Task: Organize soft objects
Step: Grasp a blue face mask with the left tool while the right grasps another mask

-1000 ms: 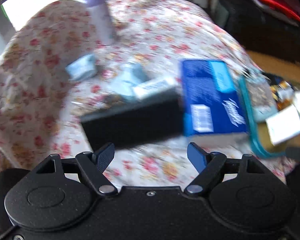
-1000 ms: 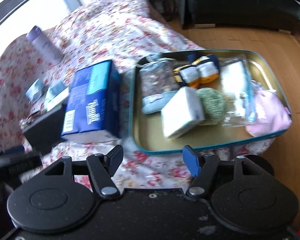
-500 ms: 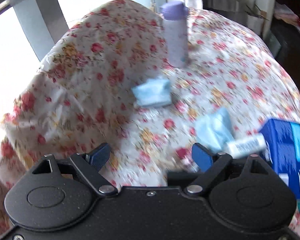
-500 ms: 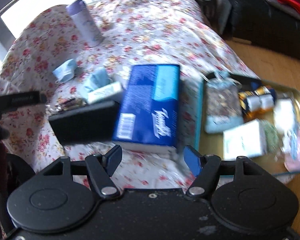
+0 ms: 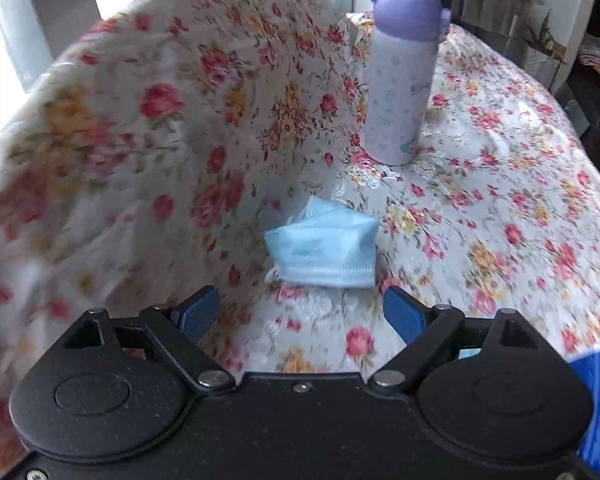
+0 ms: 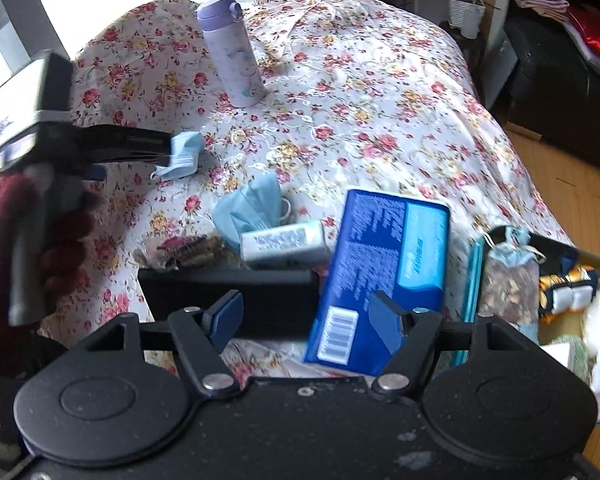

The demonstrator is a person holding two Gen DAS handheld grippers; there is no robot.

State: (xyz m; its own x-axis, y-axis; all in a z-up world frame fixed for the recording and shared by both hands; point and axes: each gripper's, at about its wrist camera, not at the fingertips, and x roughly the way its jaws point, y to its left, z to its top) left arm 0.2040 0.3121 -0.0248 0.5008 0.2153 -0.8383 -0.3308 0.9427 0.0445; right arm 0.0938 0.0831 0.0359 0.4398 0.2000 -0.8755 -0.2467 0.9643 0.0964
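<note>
The left tongs point(image 5: 302, 312) are hanging spread apart, empty, just short of a crumpled blue face mask point(image 5: 324, 246); the right tongs point(image 6: 306, 320) are standing apart, empty, over a blue tissue pack point(image 6: 384, 264).

Lilac-capped bottle point(image 6: 233, 50) stands upright on the flowered cloth point(image 6: 380, 92) covering the desk, near its far edge. Black flat box point(image 6: 228, 296) lies at the near edge, touching the blue carton. Potted plant point(image 6: 466, 10) in a white pot stands beyond the far corner. Dark cabinet point(image 6: 560, 92) on the wooden floor point(image 6: 572, 208), red item on top.
</note>
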